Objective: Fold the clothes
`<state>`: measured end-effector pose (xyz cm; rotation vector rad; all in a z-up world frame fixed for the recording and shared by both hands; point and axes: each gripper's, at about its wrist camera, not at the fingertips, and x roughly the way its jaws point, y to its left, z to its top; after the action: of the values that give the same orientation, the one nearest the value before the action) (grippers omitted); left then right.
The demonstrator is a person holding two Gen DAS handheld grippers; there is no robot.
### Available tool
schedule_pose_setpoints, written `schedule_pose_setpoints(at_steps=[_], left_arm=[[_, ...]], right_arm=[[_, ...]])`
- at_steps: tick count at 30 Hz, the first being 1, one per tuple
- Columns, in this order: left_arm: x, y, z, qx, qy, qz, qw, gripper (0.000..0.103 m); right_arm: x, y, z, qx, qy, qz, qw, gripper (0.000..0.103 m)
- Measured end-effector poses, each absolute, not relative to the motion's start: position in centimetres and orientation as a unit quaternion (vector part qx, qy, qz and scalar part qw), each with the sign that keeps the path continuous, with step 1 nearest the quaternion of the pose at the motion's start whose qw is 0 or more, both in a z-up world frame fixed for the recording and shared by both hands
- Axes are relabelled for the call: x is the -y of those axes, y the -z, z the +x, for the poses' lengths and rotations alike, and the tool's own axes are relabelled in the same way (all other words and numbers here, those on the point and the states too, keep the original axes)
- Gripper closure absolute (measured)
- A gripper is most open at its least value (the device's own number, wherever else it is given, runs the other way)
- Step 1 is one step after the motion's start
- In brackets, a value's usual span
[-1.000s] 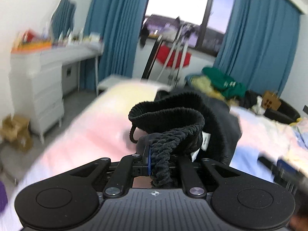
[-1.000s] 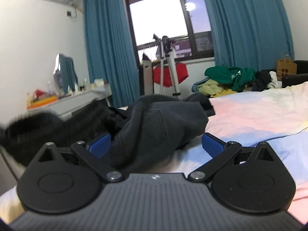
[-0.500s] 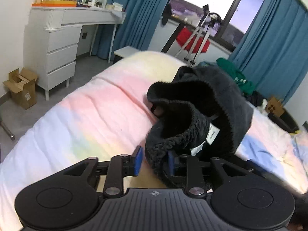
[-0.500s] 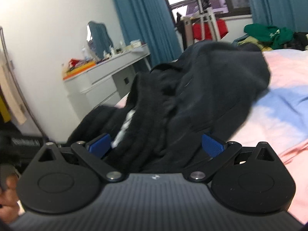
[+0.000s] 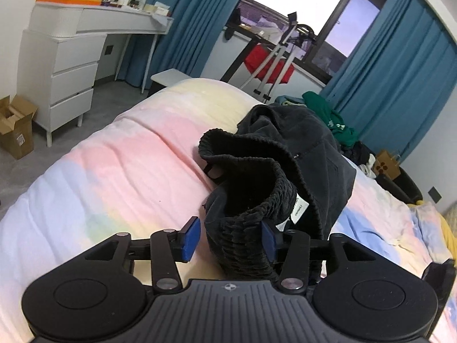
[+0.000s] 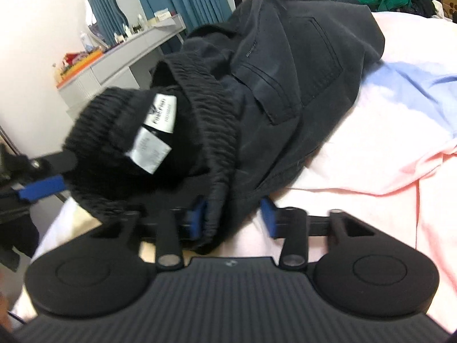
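Left wrist view, left side: cardboard box (image 5: 14, 127) on the floor, white drawer unit (image 5: 61, 65) with a cluttered desk (image 5: 114, 23) above it, teal curtains (image 5: 182, 20) behind. Centre: bed with pastel tie-dye cover (image 5: 120, 171). Dark trousers (image 5: 300, 154) lie bunched on the bed, right of centre, ribbed waistband (image 5: 242, 237) end nearest the camera, white labels (image 5: 298, 208) showing inside it.

Left gripper (image 5: 230, 238): fingers wide apart. Waistband sits in the gap, pressed against the right pad; left pad (image 5: 190, 237) is clear of the cloth. Not clamped.

Further right in that view: tripod (image 5: 278, 57) with red cloth by the window, green garment (image 5: 331, 120) heaped at the bed's far side, brown paper bag (image 5: 387, 165).

Right wrist view: left gripper's blue pad (image 6: 42, 187) visible at far left, next to the waistband roll. Labels (image 6: 160, 114) face this camera. Trousers (image 6: 300, 65) fill the centre, a back pocket (image 6: 300, 68) facing up, pink/blue cover (image 6: 385, 143) to the right.

Right gripper (image 6: 234, 218): fingers part-open, spread around a fold of the waistband edge. Left pad (image 6: 197, 218) touches or is overlapped by cloth, right pad (image 6: 268, 217) stands just off it. View is motion-blurred, so can't tell contact exactly.
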<state>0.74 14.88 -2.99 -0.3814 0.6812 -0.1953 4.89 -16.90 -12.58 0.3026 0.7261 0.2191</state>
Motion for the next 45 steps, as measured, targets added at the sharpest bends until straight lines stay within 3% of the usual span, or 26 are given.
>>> schedule_pose_setpoints(at_steps=[5,10,17,19,21,26,30,34,38,41,42,43,44,45], left_arm=[[-14.5,3.0,0.7,-0.330,0.099,-0.179,0.922,0.045],[-14.6,3.6,0.6,-0.336,0.107,-0.200,0.914,0.038],[-11.8,5.4,1.3,-0.369,0.084,-0.151,0.913,0.039],[-11.3,5.9,1.5,-0.375,0.077,-0.143,0.913,0.039],[-11.1,6.5,1.9,-0.378,0.068,-0.145,0.912,0.041],[-12.2,8.2,3.3,-0.388,0.044,-0.200,0.899,0.043],[-13.7,10.0,4.8,-0.402,0.030,-0.247,0.881,0.052],[-14.7,11.2,5.9,-0.404,0.033,-0.280,0.870,0.053],[-13.7,11.4,6.7,-0.397,0.048,-0.246,0.883,0.060],[-13.4,11.6,7.0,-0.390,0.069,-0.235,0.888,0.069],[-13.4,11.8,7.1,-0.388,0.073,-0.236,0.888,0.072],[-13.5,11.9,7.2,-0.386,0.072,-0.243,0.887,0.074],[-13.7,12.1,7.1,-0.383,0.069,-0.252,0.886,0.078],[-13.7,12.1,7.0,-0.377,0.067,-0.257,0.887,0.080]], right_arm=[[18.2,10.8,4.6,-0.325,-0.110,0.154,0.927,0.085],[20.0,9.5,4.7,-0.308,-0.121,0.150,0.932,0.085],[20.6,8.0,5.1,-0.275,-0.155,0.113,0.942,0.070],[20.3,6.8,5.8,-0.253,-0.168,0.087,0.949,0.055],[19.8,5.6,6.8,-0.235,-0.183,0.061,0.953,0.048],[14.4,2.6,13.4,-0.253,-0.235,-0.097,0.933,0.047],[7.7,1.8,20.9,-0.315,-0.263,-0.223,0.884,0.047],[0.6,3.1,25.3,-0.359,-0.286,-0.345,0.819,0.048],[-4.8,6.6,27.3,-0.387,-0.276,-0.466,0.746,0.049],[-6.5,9.3,28.1,-0.396,-0.233,-0.515,0.724,0.056],[-6.7,9.6,28.1,-0.394,-0.221,-0.522,0.724,0.066],[-5.8,8.7,27.5,-0.384,-0.211,-0.510,0.740,0.087],[-4.9,7.8,26.9,-0.374,-0.202,-0.498,0.756,0.095],[-4.0,6.8,26.3,-0.363,-0.192,-0.486,0.771,0.092]])
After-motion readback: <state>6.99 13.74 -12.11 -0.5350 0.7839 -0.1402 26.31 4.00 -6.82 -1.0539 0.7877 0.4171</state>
